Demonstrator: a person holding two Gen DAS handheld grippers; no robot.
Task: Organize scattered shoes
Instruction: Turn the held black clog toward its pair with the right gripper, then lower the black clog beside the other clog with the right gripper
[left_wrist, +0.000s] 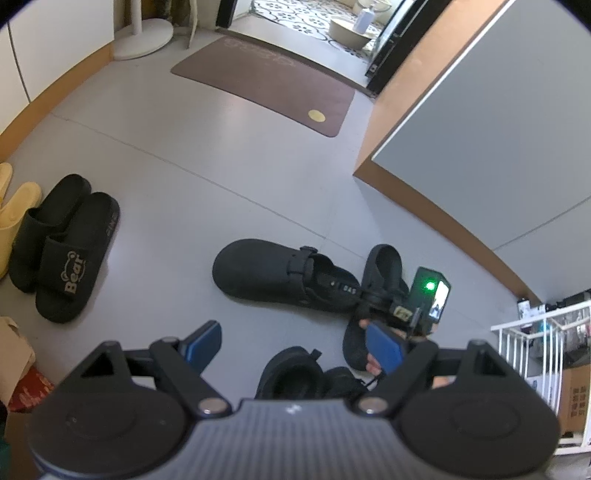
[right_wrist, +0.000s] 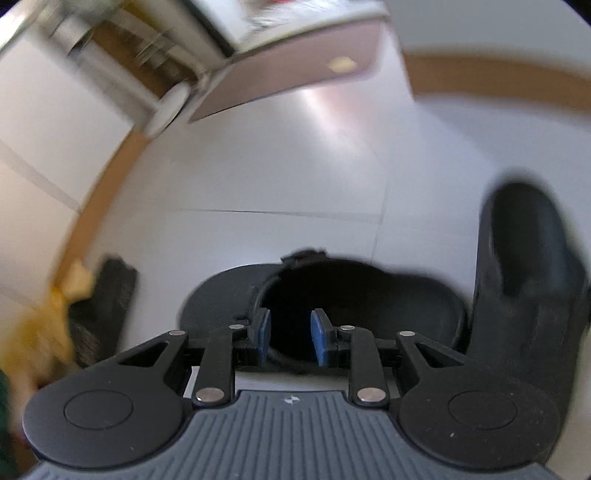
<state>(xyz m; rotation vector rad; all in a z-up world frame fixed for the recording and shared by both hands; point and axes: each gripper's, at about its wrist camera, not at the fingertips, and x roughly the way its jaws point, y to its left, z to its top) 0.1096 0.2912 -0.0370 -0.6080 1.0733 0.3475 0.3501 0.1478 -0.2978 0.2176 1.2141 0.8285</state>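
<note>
A black clog lies on its side on the grey floor, its toe to the left. A second black shoe lies across its heel end. A third black shoe sits just beneath my left gripper, which stands wide open and holds nothing. In the blurred right wrist view my right gripper hovers over the clog's dark opening. Its blue pads stand a narrow gap apart with nothing pinched between them. The other black shoe stands to its right. The right gripper's body with a green light shows over that shoe.
A pair of black "Bear" slides and yellow slippers lie lined up along the left wall. A brown doormat lies further ahead. A grey wall corner with a wooden skirting stands at the right, and a white rack near it.
</note>
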